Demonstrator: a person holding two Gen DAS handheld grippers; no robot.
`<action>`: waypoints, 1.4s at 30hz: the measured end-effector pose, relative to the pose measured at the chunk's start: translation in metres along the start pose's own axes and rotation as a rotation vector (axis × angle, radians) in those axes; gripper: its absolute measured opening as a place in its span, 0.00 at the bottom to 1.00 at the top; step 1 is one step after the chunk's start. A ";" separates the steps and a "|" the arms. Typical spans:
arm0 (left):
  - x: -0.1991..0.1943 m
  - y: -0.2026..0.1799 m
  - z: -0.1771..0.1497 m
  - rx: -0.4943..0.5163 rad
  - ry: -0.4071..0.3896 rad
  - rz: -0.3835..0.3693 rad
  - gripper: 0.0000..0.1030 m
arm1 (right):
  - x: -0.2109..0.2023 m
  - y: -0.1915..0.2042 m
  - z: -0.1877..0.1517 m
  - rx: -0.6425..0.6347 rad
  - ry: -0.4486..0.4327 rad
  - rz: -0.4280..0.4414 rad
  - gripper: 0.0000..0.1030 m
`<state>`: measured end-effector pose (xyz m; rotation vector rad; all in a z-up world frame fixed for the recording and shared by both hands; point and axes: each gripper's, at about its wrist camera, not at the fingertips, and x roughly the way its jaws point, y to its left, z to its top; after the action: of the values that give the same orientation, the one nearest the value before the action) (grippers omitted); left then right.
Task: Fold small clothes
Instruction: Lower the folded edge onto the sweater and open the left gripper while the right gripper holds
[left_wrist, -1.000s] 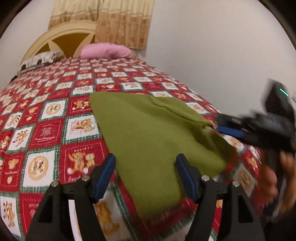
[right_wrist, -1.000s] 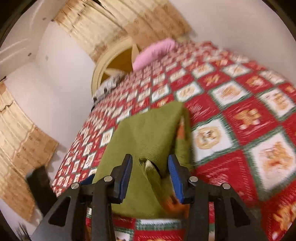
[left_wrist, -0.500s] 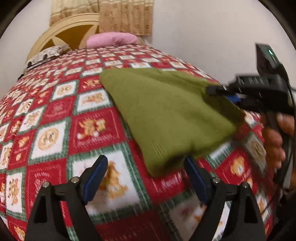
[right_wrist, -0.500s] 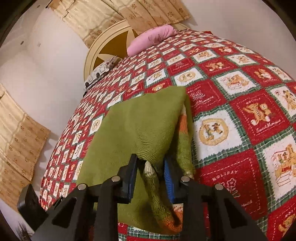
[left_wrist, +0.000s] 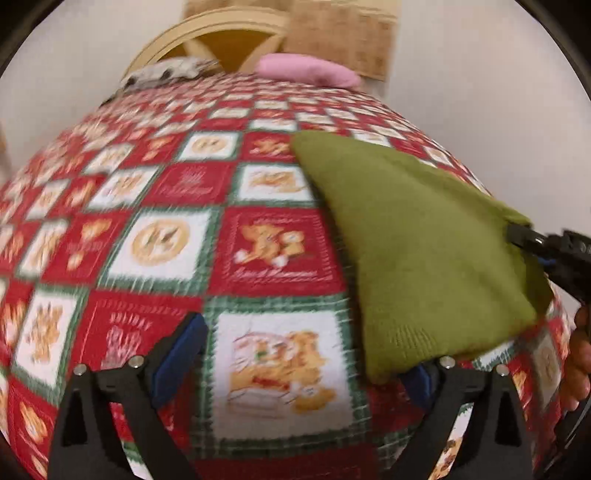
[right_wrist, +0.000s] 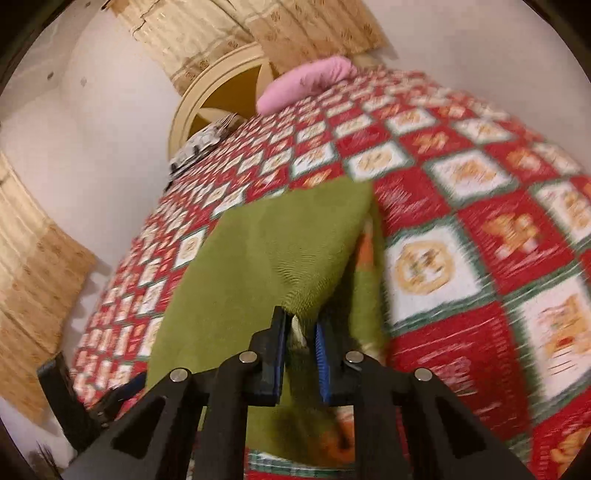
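A green knit sweater (left_wrist: 413, 236) with an orange-patterned underside lies folded on the red checked bedspread (left_wrist: 273, 251). My left gripper (left_wrist: 299, 360) hovers low over the bedspread at the sweater's near corner. Its jaws are opening wide, with only the bedspread between them, and the sweater corner drapes over the right fingertip (left_wrist: 417, 376). My right gripper (right_wrist: 300, 332) is closing its jaws on a bunched fold at the sweater's (right_wrist: 280, 251) edge, and the cloth fills the gap between the pads. In the left wrist view the right gripper (left_wrist: 546, 251) shows at the sweater's right side, with a hand (left_wrist: 580, 350) below it.
A pink pillow (left_wrist: 306, 70) and a patterned pillow (left_wrist: 166, 72) lie by the round cream headboard (left_wrist: 221, 40). A white wall (left_wrist: 480, 92) runs close along the bed's right side. Curtains (right_wrist: 33, 266) hang beyond the left side.
The left gripper spread wider and slid left off the sweater, sinking toward the bedspread. The right jaws narrowed onto the sweater's fold, which now bunches up between them.
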<state>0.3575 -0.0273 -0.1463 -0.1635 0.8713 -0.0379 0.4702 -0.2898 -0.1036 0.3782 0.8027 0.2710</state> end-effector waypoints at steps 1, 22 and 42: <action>0.002 0.002 -0.004 -0.003 0.015 -0.008 0.97 | -0.003 -0.002 0.002 0.008 -0.007 -0.008 0.12; -0.047 -0.008 0.047 0.037 -0.200 -0.039 1.00 | -0.024 0.038 0.028 -0.177 -0.099 0.079 0.52; 0.031 -0.022 0.042 0.072 -0.081 -0.104 1.00 | 0.052 -0.024 0.013 -0.091 0.046 0.124 0.41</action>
<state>0.4101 -0.0470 -0.1394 -0.1418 0.7791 -0.1590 0.5161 -0.2944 -0.1390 0.3378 0.8103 0.4319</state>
